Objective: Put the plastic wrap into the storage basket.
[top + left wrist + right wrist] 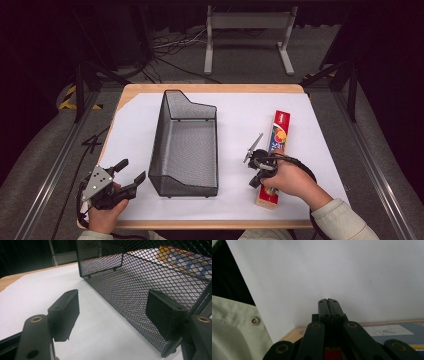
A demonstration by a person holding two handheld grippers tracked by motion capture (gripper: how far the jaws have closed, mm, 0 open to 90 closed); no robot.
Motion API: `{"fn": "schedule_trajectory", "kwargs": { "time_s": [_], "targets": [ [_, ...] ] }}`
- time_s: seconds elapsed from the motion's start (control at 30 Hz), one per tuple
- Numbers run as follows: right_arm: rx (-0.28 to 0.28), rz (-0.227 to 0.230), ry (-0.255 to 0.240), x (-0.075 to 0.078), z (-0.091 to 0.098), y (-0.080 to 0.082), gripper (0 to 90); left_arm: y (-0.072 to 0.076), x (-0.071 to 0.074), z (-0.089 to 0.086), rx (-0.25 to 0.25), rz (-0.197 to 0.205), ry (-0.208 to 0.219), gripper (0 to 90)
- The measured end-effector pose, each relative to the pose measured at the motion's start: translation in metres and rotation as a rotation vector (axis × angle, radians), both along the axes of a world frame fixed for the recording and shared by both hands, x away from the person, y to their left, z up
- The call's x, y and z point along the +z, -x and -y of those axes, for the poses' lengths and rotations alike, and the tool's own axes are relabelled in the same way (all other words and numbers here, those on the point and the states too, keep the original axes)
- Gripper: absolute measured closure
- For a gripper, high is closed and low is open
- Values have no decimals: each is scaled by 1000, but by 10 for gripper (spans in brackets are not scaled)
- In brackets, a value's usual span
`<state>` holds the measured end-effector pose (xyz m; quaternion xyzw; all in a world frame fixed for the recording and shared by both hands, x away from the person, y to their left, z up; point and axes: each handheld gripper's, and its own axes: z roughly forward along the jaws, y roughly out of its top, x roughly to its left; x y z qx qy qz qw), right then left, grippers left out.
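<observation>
Standing empty, mesh basket [185,145]; left gripper [131,177] fingers apart, right gripper [328,305] fingers pressed together.

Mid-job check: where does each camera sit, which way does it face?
High view: above the person's side, facing forward-down on the table; forearms, both hand-held grippers.
Left gripper view: on the left hand-held gripper, jaws apart, facing the mesh basket.
Right gripper view: on the right hand-held gripper, jaws together, above the box.
Shared: basket, box.

mesh basket [185,145] mid-table (open-topped), sides clear
</observation>
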<state>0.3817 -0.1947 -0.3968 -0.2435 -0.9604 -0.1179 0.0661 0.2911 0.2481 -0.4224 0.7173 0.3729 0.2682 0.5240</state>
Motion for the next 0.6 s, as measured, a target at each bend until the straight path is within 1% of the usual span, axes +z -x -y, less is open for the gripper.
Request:
{"fn": "schedule_trajectory", "kwargs": {
  "time_s": [0.07, 0.1, 0.23, 0.27, 0.33, 0.43, 0.47, 0.5, 0.6],
  "targets": [
    [2, 1, 2, 1, 3, 2, 900, 0, 0, 0, 0, 2, -1, 278],
    [2, -5, 17, 3, 5, 3, 900, 0, 0, -1, 1, 3, 0, 278],
    [-2, -15, 39, 2, 14, 6, 900, 0, 0, 0, 1, 3, 1, 278],
    [-6, -23, 40, 2, 16, 7, 900, 0, 0, 0, 1, 2, -1, 278],
    [-13, -22, 40, 3, 20, 8, 900, 0, 0, 0, 1, 3, 1, 278],
    [-16, -26, 67, 3, 26, 10, 900, 0, 0, 0, 1, 3, 1, 278],
    [-19, -26, 63, 2, 28, 11, 900, 0, 0, 0, 2, 1, 0, 278],
    [-24, -23, 48, 2, 30, 11, 900, 0, 0, 0, 2, 1, 1, 278],
    [-27, -11, 47, 3, 32, 13, 900, 0, 0, 1, 0, 0, -3, 278]
  ]
}}
